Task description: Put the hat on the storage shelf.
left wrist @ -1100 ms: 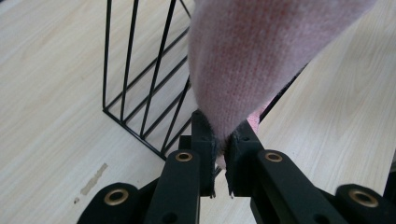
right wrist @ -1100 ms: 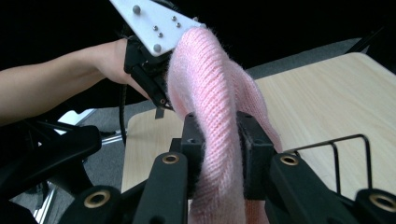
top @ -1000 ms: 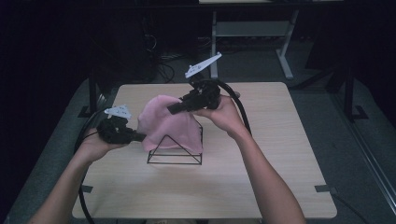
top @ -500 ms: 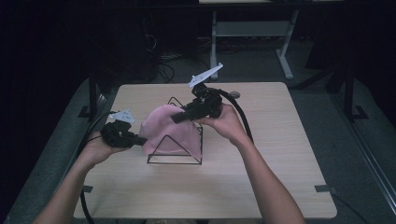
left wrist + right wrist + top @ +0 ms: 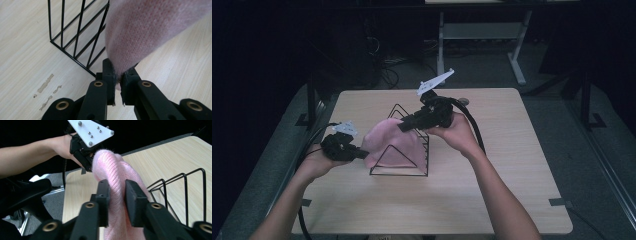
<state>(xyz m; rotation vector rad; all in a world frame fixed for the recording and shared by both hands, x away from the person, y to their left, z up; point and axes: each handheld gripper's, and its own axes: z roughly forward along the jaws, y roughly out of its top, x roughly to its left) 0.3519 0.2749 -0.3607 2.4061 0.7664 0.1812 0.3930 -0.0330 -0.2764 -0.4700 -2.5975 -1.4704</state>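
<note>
A pink knitted hat (image 5: 389, 142) hangs over the front of a black wire rack (image 5: 398, 174) in the middle of the table. My left gripper (image 5: 362, 155) is shut on the hat's left edge; in the left gripper view the knit (image 5: 150, 27) is pinched between the pads of that gripper (image 5: 118, 77), beside the rack's wires (image 5: 72, 58). My right gripper (image 5: 403, 127) is over the rack's top. Its jaws have just been closing and now press on a fold of the hat (image 5: 112, 167) at the tips of the right gripper (image 5: 117, 192). The left gripper (image 5: 85, 157) holds the far end.
The light wooden table (image 5: 512, 175) has open room to the right and at the front. Bare rack wires (image 5: 203, 195) stand to the right of the hat. A dark office chair (image 5: 25, 192) sits off the table's left side. A grey desk frame (image 5: 517, 65) stands behind.
The hat has been drawn left and forward off the rack's back, baring the rear wires. The right gripper's tips have come lower onto the hat.
</note>
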